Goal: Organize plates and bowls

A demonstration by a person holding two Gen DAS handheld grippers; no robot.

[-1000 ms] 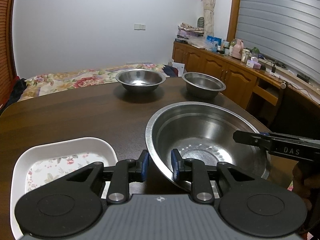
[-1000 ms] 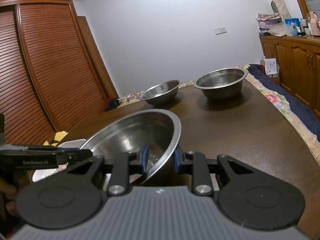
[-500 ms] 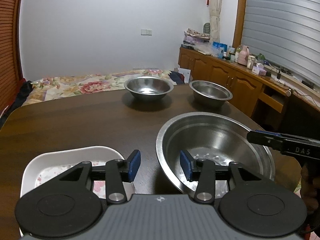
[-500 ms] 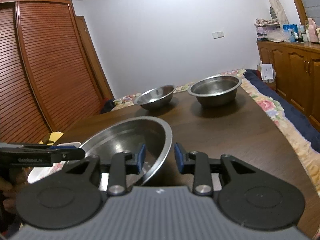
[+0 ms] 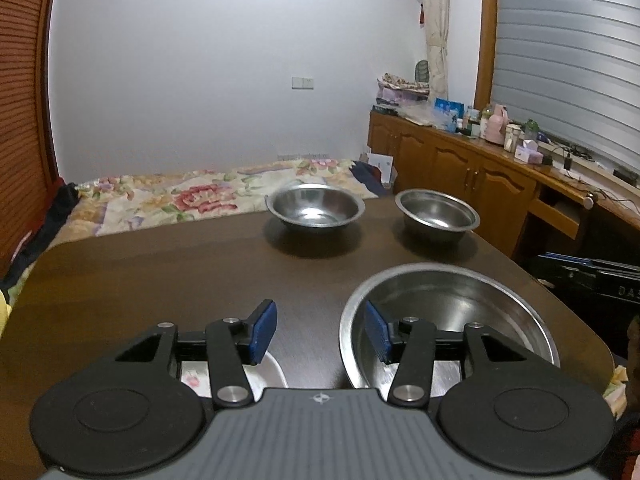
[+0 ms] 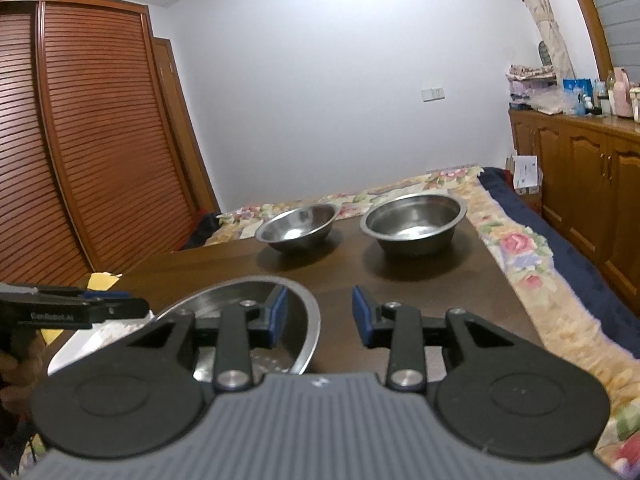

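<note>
- Change from one second ago: both tools were clamped on the rim of the large steel bowl (image 5: 460, 312), one on each side, with the bowl tilted. Both now stand with jaws wide apart and nothing between them.
- The left tool (image 5: 320, 336) has pulled back and up; its right finger (image 5: 378, 336) overlaps the bowl's near-left rim in view, and contact cannot be confirmed.
- The right tool (image 6: 318, 320) has likewise released; its left finger (image 6: 276, 316) shows over the bowl's interior, its right finger over bare worktop (image 6: 420, 288).
- The large steel bowl now sits level on the worktop at the near right, opening facing up. It is round, so no long axis applies.
- The white floral plate (image 5: 264, 372) lies near left, just beside the large bowl, and is now mostly hidden under the left tool.
- Two smaller steel bowls sit upright at the far side, in the same positions as before: the shallow bowl (image 5: 315, 210) on the left, the deeper bowl (image 5: 437, 214) on the right, apart from each other and well apart from the large bowl.
- A floral bed cover (image 5: 192, 196) lies beyond the far edge.
</note>
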